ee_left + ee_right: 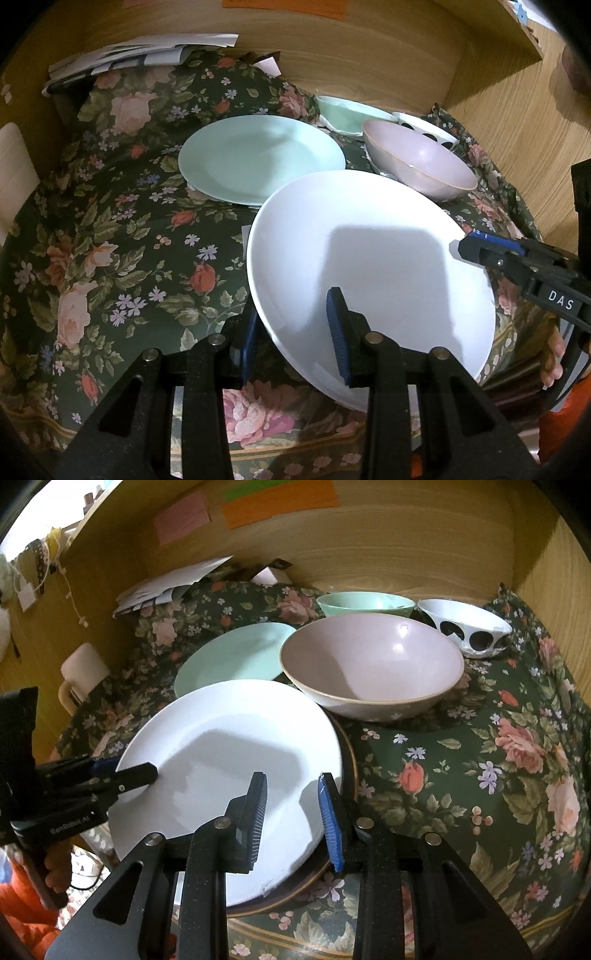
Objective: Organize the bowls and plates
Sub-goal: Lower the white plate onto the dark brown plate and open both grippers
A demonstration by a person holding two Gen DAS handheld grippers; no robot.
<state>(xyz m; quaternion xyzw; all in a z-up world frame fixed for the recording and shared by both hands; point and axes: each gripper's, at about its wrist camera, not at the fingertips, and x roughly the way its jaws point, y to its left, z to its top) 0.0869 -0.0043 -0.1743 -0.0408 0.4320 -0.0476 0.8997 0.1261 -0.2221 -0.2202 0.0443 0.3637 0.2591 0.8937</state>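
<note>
The white plate (369, 273) sits tilted at the near edge of the table, its near rim pinched from two sides. The left gripper (295, 336) straddles the near-left rim, one blue pad on the plate's upper face and the other below it. The right gripper (295, 816) does the same at the near-right rim, above a dark round dish (343, 775) that shows under the plate. Both are closed on the rim.

The risk, I judge, is in that two-point hold – glazed, smooth ceramic between narrow ribbed pads. If the two hands rise unevenly, the plate could pivot and slip out, or its far edge could knock the pink bowl (373, 664) just beyond it.

Just beyond to the left lies a flat mint-green plate (262, 158), matt and shallow. The pink bowl is deep, glossy, with a thin tan rim. Behind it stand a mint bowl (365, 603) and a white bowl with black spots (465, 626). All rest on a soft, rumpled floral cloth (110, 229) – an uneven bed for stacking. Wood-grain walls close in the far side.
</note>
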